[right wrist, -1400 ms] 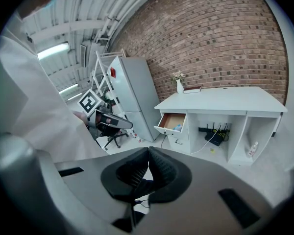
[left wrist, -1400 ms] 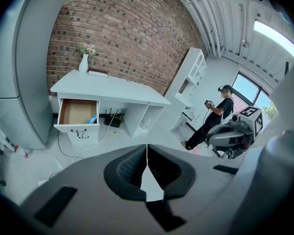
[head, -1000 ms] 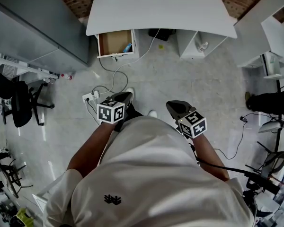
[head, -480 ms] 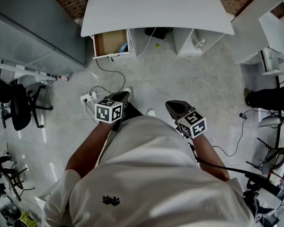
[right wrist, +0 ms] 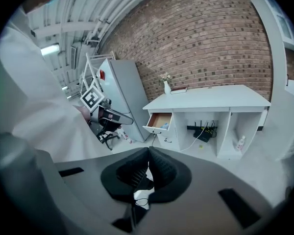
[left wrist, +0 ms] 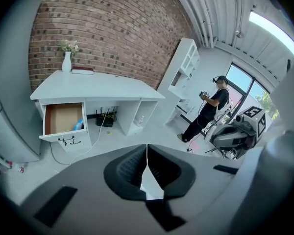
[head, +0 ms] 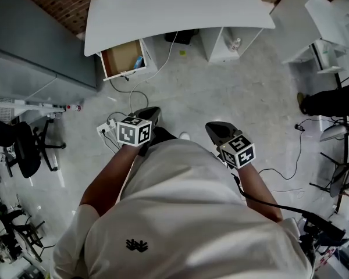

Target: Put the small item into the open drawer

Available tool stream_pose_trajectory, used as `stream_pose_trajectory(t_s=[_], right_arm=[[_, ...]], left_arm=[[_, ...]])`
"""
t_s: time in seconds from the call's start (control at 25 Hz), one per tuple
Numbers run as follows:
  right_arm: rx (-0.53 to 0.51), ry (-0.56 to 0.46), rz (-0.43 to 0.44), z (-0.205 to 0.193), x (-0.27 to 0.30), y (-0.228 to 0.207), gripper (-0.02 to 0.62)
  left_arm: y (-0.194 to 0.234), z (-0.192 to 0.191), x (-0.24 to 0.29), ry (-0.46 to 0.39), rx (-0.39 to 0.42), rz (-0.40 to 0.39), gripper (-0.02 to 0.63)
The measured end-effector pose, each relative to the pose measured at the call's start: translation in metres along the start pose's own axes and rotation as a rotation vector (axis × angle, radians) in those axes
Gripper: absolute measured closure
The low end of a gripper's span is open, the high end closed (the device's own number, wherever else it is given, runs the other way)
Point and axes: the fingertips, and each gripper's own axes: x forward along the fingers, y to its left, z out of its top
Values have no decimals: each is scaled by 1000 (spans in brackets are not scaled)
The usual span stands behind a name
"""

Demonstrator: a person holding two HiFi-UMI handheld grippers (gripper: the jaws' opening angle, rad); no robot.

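Observation:
The wooden-bottomed open drawer (head: 121, 58) juts from the left end of a white desk (head: 174, 10), far ahead of me across the floor. A small blue item (head: 139, 62) lies in its right corner; it also shows as the blue item (left wrist: 78, 125) and the blue item (right wrist: 165, 125) in the two gripper views. My left gripper (head: 150, 113) and right gripper (head: 213, 128) are held close in front of my body, well short of the desk. The left gripper (left wrist: 147, 149) and the right gripper (right wrist: 148, 154) are both shut, with nothing between their jaws.
A power strip (head: 106, 128) and trailing cables (head: 141, 92) lie on the floor between me and the drawer. A grey cabinet (head: 35, 51) stands left, an office chair (head: 23, 144) beyond it. A person (left wrist: 208, 106) stands at the right by white shelves (left wrist: 186, 70). A bottle (head: 237, 43) sits under the desk.
The desk and drawer have drifted left in the head view as the view swung. Both grippers stay shut in front of my body, hardly moved.

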Motion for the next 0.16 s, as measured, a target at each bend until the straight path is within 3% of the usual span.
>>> stream_pose_trajectory(t_s=[0.16], right_arm=[[9,4,-12,-3,-8,-14,566]], left_arm=[[-13,11,13,8,25,-10,578]])
